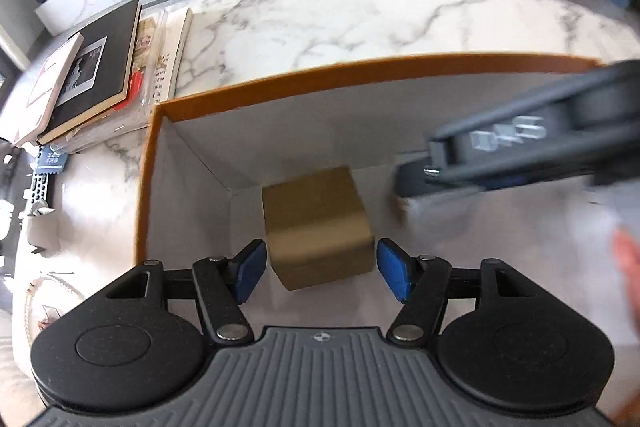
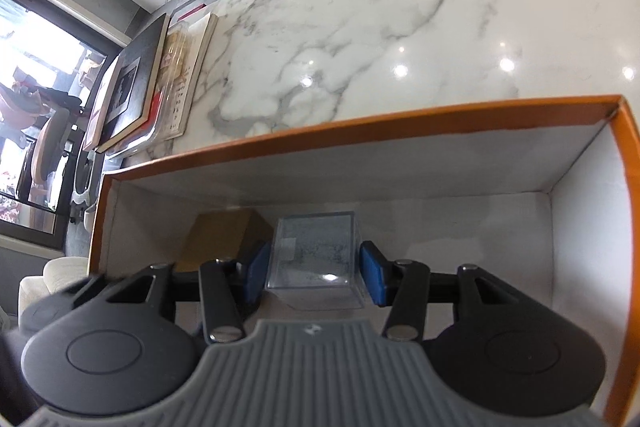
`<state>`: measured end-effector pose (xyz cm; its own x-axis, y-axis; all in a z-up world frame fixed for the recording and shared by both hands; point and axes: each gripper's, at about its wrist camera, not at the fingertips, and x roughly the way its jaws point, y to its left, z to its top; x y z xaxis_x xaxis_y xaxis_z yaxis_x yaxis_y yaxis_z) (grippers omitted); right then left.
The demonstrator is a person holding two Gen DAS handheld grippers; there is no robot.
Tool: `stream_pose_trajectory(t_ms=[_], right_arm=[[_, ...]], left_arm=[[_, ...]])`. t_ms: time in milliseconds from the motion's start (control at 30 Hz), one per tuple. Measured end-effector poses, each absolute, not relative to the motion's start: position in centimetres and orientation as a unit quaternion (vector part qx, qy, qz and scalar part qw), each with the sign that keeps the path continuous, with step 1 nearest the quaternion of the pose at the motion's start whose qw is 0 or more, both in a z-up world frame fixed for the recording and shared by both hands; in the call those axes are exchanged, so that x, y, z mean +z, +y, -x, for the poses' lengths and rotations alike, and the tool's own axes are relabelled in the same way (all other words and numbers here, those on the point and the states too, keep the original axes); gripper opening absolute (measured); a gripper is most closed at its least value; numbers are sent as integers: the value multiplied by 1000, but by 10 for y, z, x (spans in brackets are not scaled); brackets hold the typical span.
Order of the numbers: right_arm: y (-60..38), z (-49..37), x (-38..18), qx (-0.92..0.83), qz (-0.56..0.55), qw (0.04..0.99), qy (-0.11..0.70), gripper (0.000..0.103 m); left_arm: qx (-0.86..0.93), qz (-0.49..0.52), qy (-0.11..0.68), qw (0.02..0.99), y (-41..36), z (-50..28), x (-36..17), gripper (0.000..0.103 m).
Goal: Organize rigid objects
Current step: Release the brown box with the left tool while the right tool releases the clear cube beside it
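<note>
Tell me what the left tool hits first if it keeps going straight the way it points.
Most likely the brown box, which sits between the left tool's spread pads on the floor of the orange-rimmed box; depth is hard to judge.

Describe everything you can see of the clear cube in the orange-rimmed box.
The clear cube looks like transparent hard plastic with sharp edges, a glossy top that catches a highlight, and a greyish speckled look inside. It sits upright inside the orange-rimmed box, right beside the tan cardboard cube. The right hand-held gripper has it between its blue pads, which appear to press on its two sides. Whether its base rests on the white floor is hidden.
</note>
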<state>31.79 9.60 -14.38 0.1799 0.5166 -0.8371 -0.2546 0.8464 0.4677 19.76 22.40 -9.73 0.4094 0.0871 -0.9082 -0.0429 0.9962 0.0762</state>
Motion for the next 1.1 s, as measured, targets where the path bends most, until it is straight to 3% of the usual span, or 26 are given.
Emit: stream_pose_trajectory(t_ms=[200,467,533,567,667,733,767,900,1100], right_arm=[[105,-314,-148,255,-118,747,602,51],[122,-306,-144,289,-99,743,596,47],[127,-305,-143,293,-86,745,593,48],[128,-304,-143,295,-83,746,591,52],[128,-296,-137,319,-67,742,586,67],[132,-288,-134,338,-34,742,578,76],[135,-284,-132,350,-13,741,573,81],[153,-273,-136,378,66,732,563,82],[178,-270,-145,380,119,736,548,73]], left_arm=[[46,-12,484,874,236,-154,-55,85],[70,-29,481,873,268,-142,-47,87],[62,7,496,866,275,-141,-49,72],[57,19,501,863,277,-141,-52,70],[54,27,513,856,278,-143,-61,55],[51,38,524,849,277,-140,-65,38],[51,44,528,846,278,-139,-67,37],[55,47,527,847,278,-131,-66,31],[49,56,524,849,277,-128,-65,31]])
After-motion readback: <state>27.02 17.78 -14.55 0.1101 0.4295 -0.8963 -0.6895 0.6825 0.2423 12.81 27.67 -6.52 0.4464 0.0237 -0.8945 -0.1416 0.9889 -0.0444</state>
